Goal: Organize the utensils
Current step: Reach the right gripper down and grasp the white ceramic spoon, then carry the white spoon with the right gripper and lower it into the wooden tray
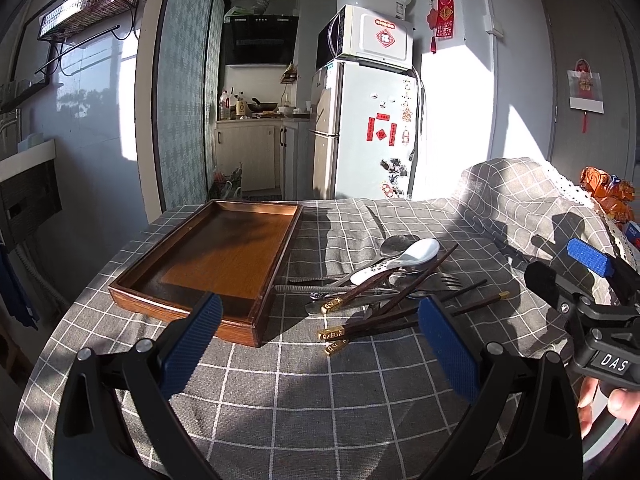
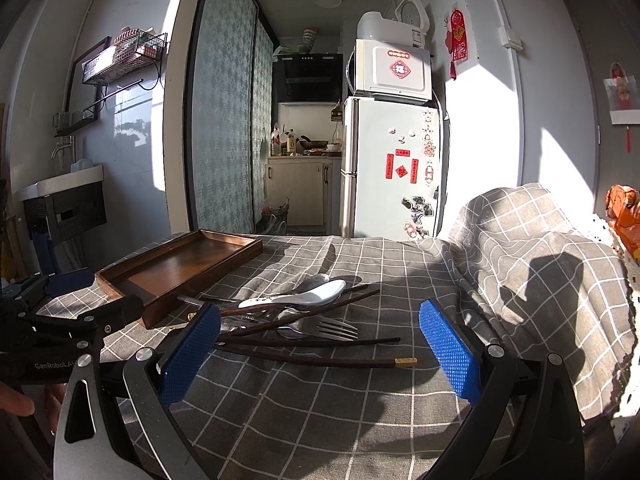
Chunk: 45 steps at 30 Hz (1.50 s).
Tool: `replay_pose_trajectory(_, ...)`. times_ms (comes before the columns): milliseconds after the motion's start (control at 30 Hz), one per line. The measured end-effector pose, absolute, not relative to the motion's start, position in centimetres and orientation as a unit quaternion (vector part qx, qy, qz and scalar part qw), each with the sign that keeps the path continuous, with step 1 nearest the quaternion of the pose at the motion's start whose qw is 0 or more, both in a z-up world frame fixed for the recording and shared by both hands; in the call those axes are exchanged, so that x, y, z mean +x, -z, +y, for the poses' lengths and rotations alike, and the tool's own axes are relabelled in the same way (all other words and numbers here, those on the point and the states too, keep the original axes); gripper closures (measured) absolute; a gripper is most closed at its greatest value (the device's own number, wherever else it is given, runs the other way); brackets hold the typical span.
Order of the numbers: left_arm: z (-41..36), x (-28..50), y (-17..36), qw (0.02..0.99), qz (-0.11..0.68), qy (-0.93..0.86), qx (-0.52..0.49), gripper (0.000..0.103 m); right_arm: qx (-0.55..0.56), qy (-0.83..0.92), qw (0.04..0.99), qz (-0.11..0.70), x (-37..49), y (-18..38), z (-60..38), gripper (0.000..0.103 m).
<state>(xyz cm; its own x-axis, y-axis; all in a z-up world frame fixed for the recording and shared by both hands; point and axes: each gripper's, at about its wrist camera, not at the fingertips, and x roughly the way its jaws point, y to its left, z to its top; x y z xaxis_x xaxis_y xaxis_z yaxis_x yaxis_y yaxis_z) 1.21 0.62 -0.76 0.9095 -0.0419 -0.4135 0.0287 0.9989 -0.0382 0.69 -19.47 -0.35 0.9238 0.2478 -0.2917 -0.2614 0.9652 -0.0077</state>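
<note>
- Both my left gripper (image 1: 320,344) and right gripper (image 2: 320,354) hang spread wide, holding nothing.
- The chopsticks (image 2: 320,342) cross the fork (image 2: 336,328) at my twelve o'clock; a pinch may drag neighbours.
- The white spoon (image 1: 404,260) could slide off the pile, away from the tray (image 1: 152,280) at ten.

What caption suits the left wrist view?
Open left gripper faces an empty wooden tray beside piled utensils.

Low sunlight falls in bright patches on the pale wall (image 2: 488,128) and across the grey checked cloth (image 2: 304,400) covering the table. A white fridge (image 1: 368,136) with red stickers and magnets stands straight ahead, a microwave (image 1: 372,36) on top of it. Left of the fridge, a narrow kitchen nook (image 1: 260,120) holds pale cabinets, bottles and a black range hood (image 1: 260,40). A wire shelf (image 1: 92,8) hangs high on the left wall.
</note>
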Motion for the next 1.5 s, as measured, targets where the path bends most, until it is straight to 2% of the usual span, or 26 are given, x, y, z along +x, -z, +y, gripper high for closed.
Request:
replay_pose_trajectory(333, -0.1, 0.9, 0.6, 0.980, 0.199, 0.008, 0.004, 0.003, -0.017, -0.150, 0.976, 0.157, 0.6, 0.5, -19.6, 0.003)
replay_pose_trajectory(567, -0.4, 3.0, -0.4, 0.971, 0.225, 0.053, 0.052, 0.003, -0.026, -0.172, 0.957, 0.232, 2.5, -2.0, -20.5, 0.003)
replay_pose_trajectory(633, -0.4, 4.1, -1.3, 0.967, 0.238, 0.075, 0.059, 0.007, -0.003, -0.188, 0.950, 0.251, 3.7, -3.7, -21.5, 0.003)
replay_pose_trajectory(700, -0.4, 5.4, -2.1, 0.961, 0.251, 0.097, 0.061, 0.016, 0.022, -0.214, 0.938, 0.270, 5.7, -5.0, -22.3, 0.003)
replay_pose_trajectory(767, -0.9, 6.9, -2.5, 0.954, 0.266, 0.118, 0.072, 0.016, 0.023, -0.223, 0.930, 0.292, 8.3, -5.6, -22.3, 0.009)
replay_pose_trajectory(800, -1.2, 7.7, -2.5, 0.951, 0.270, 0.123, 0.083, 0.016, 0.025, -0.224, 0.925, 0.306, 9.7, -5.5, -22.3, 0.017)
replay_pose_trajectory(833, -1.7, 8.3, -2.4, 0.949, 0.271, 0.125, 0.098, 0.016, 0.034, -0.232, 0.916, 0.325, 11.3, -5.2, -22.3, 0.031)
replay_pose_trajectory(900, -2.7, 9.5, -1.7, 0.943, 0.273, 0.143, 0.129, 0.017, 0.057, -0.245, 0.893, 0.373, 14.7, -4.0, -22.2, 0.041)
replay_pose_trajectory(1000, -3.8, 11.4, -0.1, 0.927, 0.293, 0.179, 0.153, 0.025, 0.066, -0.241, 0.872, 0.420, 18.6, -1.3, -22.0, 0.048)
replay_pose_trajectory(1067, -4.1, 12.8, 0.8, 0.919, 0.308, 0.189, 0.158, 0.029, 0.073, -0.239, 0.862, 0.442, 20.3, 0.3, -21.9, 0.057)
replay_pose_trajectory(1133, -4.2, 13.8, 1.4, 0.918, 0.312, 0.190, 0.155, 0.033, 0.081, -0.236, 0.855, 0.454, 21.4, 1.7, -21.8, 0.071)
replay_pose_trajectory(1167, -4.1, 14.4, 1.6, 0.917, 0.315, 0.192, 0.149, 0.034, 0.076, -0.231, 0.856, 0.457, 21.8, 2.2, -21.7, 0.072)
replay_pose_trajectory(1233, -3.7, 15.4, 1.9, 0.914, 0.327, 0.198, 0.134, 0.045, 0.083, -0.234, 0.851, 0.462, 22.7, 2.9, -21.6, 0.072)
replay_pose_trajectory(1267, -3.6, 15.7, 2.0, 0.914, 0.330, 0.199, 0.130, 0.046, 0.089, -0.237, 0.849, 0.464, 22.9, 3.2, -21.6, 0.072)
replay_pose_trajectory(1467, -3.7, 16.6, 3.2, 0.908, 0.340, 0.203, 0.138, 0.047, 0.075, -0.226, 0.847, 0.476, 24.3, 4.6, -20.7, 0.072)
replay_pose_trajectory(1500, -3.7, 16.7, 3.3, 0.906, 0.342, 0.207, 0.138, 0.047, 0.073, -0.226, 0.847, 0.475, 24.4, 4.7, -20.6, 0.081)
